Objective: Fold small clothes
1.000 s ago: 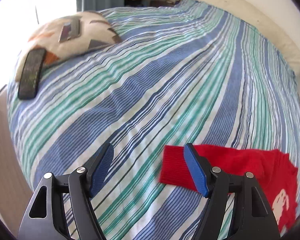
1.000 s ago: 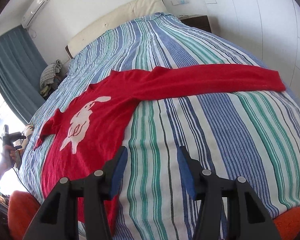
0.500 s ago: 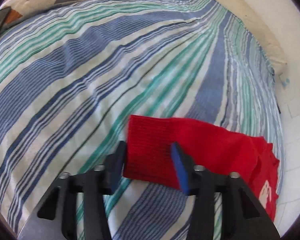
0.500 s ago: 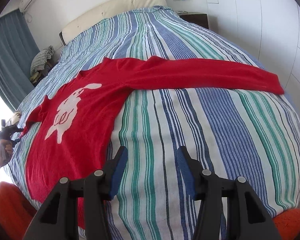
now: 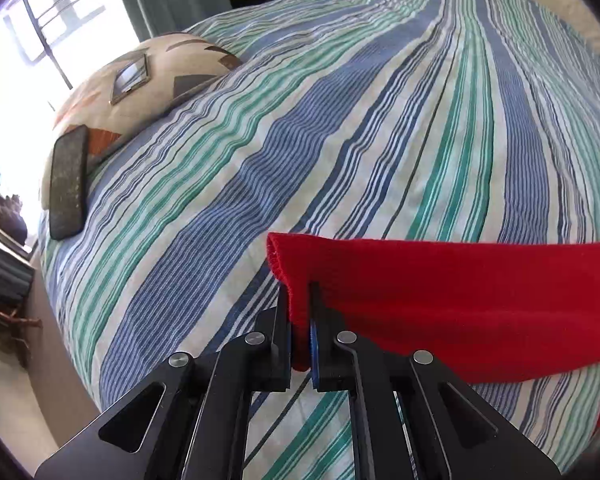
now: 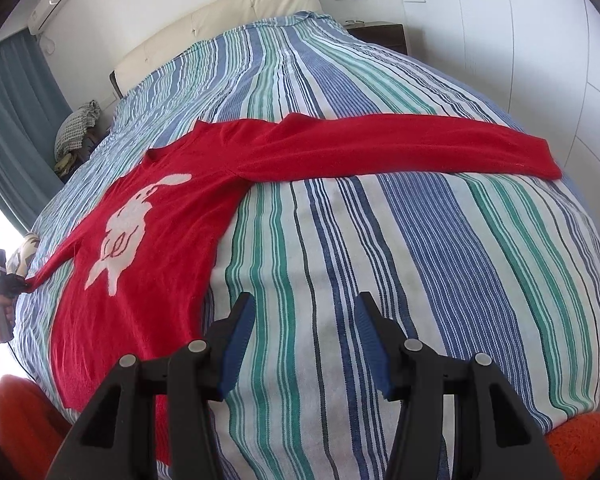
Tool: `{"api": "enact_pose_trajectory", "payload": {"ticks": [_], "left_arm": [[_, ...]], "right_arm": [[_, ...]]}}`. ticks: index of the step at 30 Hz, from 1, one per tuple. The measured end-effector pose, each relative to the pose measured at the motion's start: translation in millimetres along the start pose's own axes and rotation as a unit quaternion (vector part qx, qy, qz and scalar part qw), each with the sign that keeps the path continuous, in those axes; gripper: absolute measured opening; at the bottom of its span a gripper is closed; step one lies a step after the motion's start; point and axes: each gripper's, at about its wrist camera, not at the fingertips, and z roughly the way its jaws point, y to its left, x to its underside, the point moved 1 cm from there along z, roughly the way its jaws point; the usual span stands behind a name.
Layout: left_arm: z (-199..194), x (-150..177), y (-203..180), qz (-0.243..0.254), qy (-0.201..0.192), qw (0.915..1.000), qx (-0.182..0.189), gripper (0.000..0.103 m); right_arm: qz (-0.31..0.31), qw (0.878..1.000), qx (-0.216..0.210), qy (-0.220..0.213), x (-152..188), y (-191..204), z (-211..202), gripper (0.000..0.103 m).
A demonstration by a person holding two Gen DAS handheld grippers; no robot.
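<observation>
A small red sweater (image 6: pixel 148 216) with a white rabbit motif lies face up on the striped bed. Its one sleeve (image 6: pixel 400 148) stretches flat to the right in the right wrist view. My left gripper (image 5: pixel 300 316) is shut on the cuff of the other sleeve (image 5: pixel 440 296) and holds it lifted off the bedspread; it also shows small at the left edge of the right wrist view (image 6: pixel 18 286). My right gripper (image 6: pixel 304 328) is open and empty, above the bare bedspread just right of the sweater's body.
The blue, green and white striped bedspread (image 5: pixel 340 120) covers the whole bed. A patterned pillow (image 5: pixel 140 80) with a phone and a dark remote (image 5: pixel 68 182) lies at the left edge. A cream headboard (image 6: pixel 220 16), curtains and a nightstand (image 6: pixel 380 34) stand beyond.
My left gripper moved onto the sleeve cuff, closed on it and raised it off the bed. The right gripper stayed open over the bedspread, with its view shifting slightly.
</observation>
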Motion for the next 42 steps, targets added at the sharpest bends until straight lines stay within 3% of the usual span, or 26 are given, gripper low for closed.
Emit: {"api": "enact_pose_trajectory", "payload": {"ticks": [7,11,14,15,16,19,22,27,30,32,35,39,40,42], "left_arm": [[19,12,0,-0.009,0.024,0.9996,-0.009,0.005],[25,10,3,-0.016,0.039,0.9991,0.009,0.006],[18,9,18,-0.048,0.039,0.9972,0.041,0.026],[13,9,28,-0.069,0.039,0.9957,0.048,0.043],[4,11,35,-0.086,0.030,0.9946,0.048,0.049],[-37,22,41,-0.081,-0.025,0.9937,0.074,0.050],[-76,34,9,-0.011,-0.060,0.9915,0.115,0.050],[-115,35,-93,0.092,-0.077,0.9688,0.217,0.050],[-116,34,-154,0.126,-0.077,0.9598,0.239,0.050],[-102,38,-185,0.135,-0.056,0.9620,0.230,0.053],[-66,50,-191,0.133,-0.019,0.9794,0.151,0.054],[-50,60,-126,0.066,-0.017,0.9882,0.137,0.063],[-48,59,-108,0.060,-0.015,0.9910,0.119,0.064],[-41,59,-72,0.038,-0.009,0.9971,0.065,0.075]], "right_arm": [[0.006,1.000,0.001,0.002,0,-5,1,0.052],[0.007,1.000,0.005,0.007,0,-5,4,0.052],[0.001,1.000,0.009,0.007,1,-2,5,0.052],[-0.001,1.000,0.010,0.006,1,-1,4,0.052],[-0.003,1.000,0.011,0.005,1,-1,4,0.052],[-0.004,1.000,0.010,0.005,1,-1,4,0.052],[-0.003,1.000,0.006,0.009,1,0,6,0.052],[-0.016,1.000,0.001,0.014,3,7,10,0.052],[-0.026,1.000,0.000,0.012,4,10,7,0.052],[-0.026,1.000,0.000,0.011,5,9,5,0.052],[-0.015,1.000,-0.001,0.010,3,5,5,0.052],[0.001,1.000,-0.007,0.008,2,-2,4,0.052],[0.002,1.000,-0.008,0.009,2,-3,5,0.052],[0.002,1.000,-0.009,0.013,1,-2,7,0.052]]}}
